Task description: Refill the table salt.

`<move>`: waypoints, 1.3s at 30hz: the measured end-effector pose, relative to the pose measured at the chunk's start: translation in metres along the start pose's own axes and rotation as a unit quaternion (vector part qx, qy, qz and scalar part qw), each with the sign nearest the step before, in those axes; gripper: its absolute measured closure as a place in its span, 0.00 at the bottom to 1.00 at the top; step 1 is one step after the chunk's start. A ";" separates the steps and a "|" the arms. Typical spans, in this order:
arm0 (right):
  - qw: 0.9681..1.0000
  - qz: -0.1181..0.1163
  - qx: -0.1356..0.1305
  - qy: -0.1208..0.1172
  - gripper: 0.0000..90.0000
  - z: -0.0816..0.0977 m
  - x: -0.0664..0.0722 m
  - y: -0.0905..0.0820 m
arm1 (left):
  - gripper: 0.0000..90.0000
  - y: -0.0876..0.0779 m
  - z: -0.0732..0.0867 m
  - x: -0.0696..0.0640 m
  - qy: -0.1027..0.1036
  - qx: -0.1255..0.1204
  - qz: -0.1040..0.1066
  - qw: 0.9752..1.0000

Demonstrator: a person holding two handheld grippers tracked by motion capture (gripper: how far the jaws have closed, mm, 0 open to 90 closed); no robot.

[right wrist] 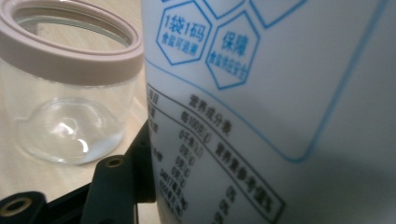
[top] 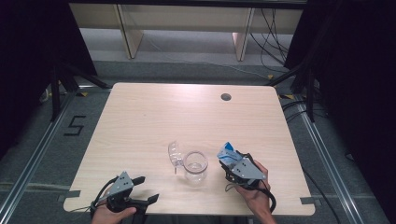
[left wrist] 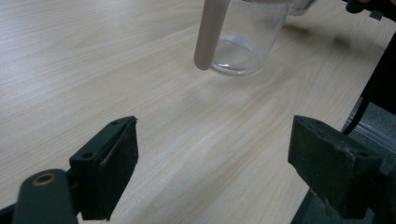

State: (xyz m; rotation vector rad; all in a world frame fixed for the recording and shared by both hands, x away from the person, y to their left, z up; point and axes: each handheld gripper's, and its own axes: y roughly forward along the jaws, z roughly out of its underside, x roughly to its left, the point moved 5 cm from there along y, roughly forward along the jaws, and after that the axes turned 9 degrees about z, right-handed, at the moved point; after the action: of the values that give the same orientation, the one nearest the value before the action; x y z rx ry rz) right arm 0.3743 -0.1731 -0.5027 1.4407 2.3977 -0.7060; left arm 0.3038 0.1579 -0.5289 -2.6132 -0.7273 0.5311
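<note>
Left gripper [top: 142,189] jaws open | right gripper [top: 232,164] grips bag [top: 228,151] | table [top: 187,112] pale wood | floor [top: 42,154] grey, perhaps carpet

Both grippers are black: the left gripper [top: 148,188] and right gripper [top: 227,164] each carry a grey three-cornered plate and a trailing black cable; jaws show brass-rimmed screw holes.

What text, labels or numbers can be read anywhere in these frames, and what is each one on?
"5": black mark on the floor left of the table.
"1袋1码": blue hexagon on the white bag held in the right gripper.
"保障": neighbouring hexagon on that bag.
The smaller lines under both and the black nutrition table lower down are too blurred to read.
The glass jar carries no text.
</note>
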 end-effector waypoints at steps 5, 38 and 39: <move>1.000 0.004 -0.012 -0.021 0.49 -0.004 -0.003 0.006 | 0.17 0.000 0.000 0.000 0.005 0.004 0.002 1.000; 0.984 0.036 -0.031 -0.174 0.50 -0.022 -0.005 0.030 | 0.17 0.001 0.001 0.000 0.009 0.006 0.002 1.000; 0.983 0.035 -0.034 -0.178 0.50 -0.023 -0.004 0.031 | 0.17 0.001 0.001 0.000 0.009 0.005 0.004 1.000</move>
State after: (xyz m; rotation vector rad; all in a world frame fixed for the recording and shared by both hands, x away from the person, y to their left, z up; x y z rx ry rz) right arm 0.4041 -0.1522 -0.4893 1.2456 2.0679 -0.7823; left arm 0.3039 0.1574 -0.5304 -2.6089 -0.7074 0.5106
